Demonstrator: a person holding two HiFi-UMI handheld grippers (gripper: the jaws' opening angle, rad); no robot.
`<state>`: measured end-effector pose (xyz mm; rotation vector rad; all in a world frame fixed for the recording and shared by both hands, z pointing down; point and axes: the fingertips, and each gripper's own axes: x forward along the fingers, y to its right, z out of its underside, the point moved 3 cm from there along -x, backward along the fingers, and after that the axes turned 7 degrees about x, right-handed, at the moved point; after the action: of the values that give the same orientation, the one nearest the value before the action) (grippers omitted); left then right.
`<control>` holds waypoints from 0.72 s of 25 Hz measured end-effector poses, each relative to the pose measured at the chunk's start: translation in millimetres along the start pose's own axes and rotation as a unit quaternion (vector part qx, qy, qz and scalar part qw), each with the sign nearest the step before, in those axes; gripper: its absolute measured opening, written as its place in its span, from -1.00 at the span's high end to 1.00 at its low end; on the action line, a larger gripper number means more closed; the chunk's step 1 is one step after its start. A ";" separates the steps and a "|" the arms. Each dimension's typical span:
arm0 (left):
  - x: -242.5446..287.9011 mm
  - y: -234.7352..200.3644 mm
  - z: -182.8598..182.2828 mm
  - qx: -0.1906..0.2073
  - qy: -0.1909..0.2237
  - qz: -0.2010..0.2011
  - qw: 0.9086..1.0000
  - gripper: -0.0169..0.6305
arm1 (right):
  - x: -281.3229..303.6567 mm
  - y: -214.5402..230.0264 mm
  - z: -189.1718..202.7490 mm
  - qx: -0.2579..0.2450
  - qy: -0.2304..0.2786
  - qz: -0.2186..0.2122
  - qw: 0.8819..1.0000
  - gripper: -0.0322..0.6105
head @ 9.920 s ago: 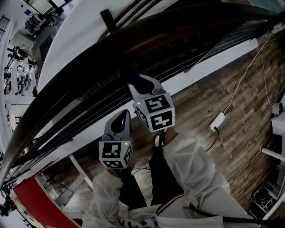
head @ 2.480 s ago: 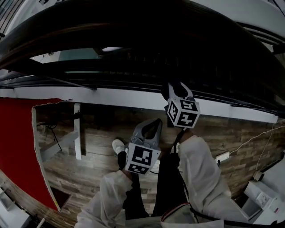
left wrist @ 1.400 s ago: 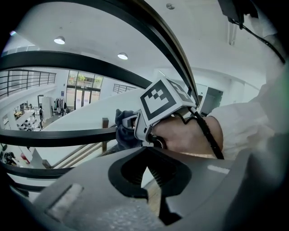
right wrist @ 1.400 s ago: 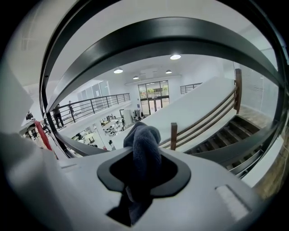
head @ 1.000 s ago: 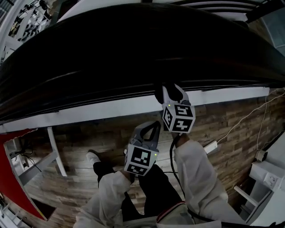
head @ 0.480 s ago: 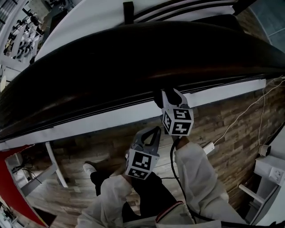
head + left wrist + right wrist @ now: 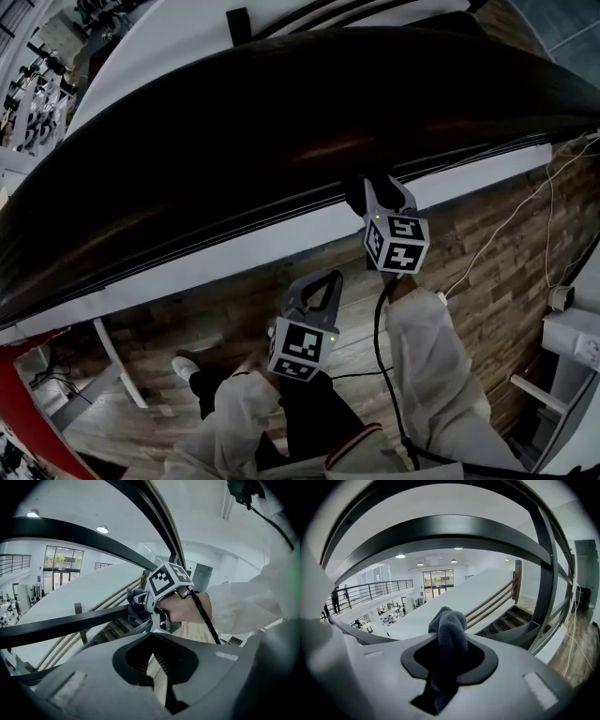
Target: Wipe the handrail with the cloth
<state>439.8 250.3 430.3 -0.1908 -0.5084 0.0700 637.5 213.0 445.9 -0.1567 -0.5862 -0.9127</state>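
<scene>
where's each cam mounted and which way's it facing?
Head view: on the head, steeply down past the handrail; left gripper, right gripper, sleeves, legs show.
Left gripper view: along its shut jaws at the right gripper and its hand.
Right gripper view: along jaws clamping the cloth, toward rails and stairs; no body.
Head and left gripper views share the right gripper.

There are two grippers, the left gripper [image 7: 322, 277] and the right gripper [image 7: 380, 185], and each bears one marker cube [image 7: 397, 244], making two cubes. There is one cloth [image 7: 449, 625] and one broad dark handrail [image 7: 281, 122]. Two white sleeves [image 7: 427, 356], one white shoe [image 7: 185, 367] and one black cable [image 7: 377, 328] show. The right gripper view shows four ceiling lights [image 7: 400, 556] and two people [image 7: 335, 600] on a balcony.
</scene>
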 end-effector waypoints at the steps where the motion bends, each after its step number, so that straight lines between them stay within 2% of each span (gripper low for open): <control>1: 3.1 2.9 -1.0 0.001 0.000 0.003 1.000 0.94 | 0.0 10.8 -2.2 -0.004 0.001 0.007 1.000 0.62; 10: 14.6 13.4 -10.8 0.009 -0.004 0.013 1.000 0.94 | 1.5 95.3 -20.3 -0.026 0.011 0.060 0.998 0.62; 18: 13.8 12.1 -14.3 0.007 0.005 0.009 1.000 0.94 | 4.9 146.3 -29.0 -0.050 0.011 0.090 0.995 0.62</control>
<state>458.6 261.4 422.2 -0.1817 -0.4967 0.0901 766.2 288.5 441.1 -0.2848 -0.4972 -0.7686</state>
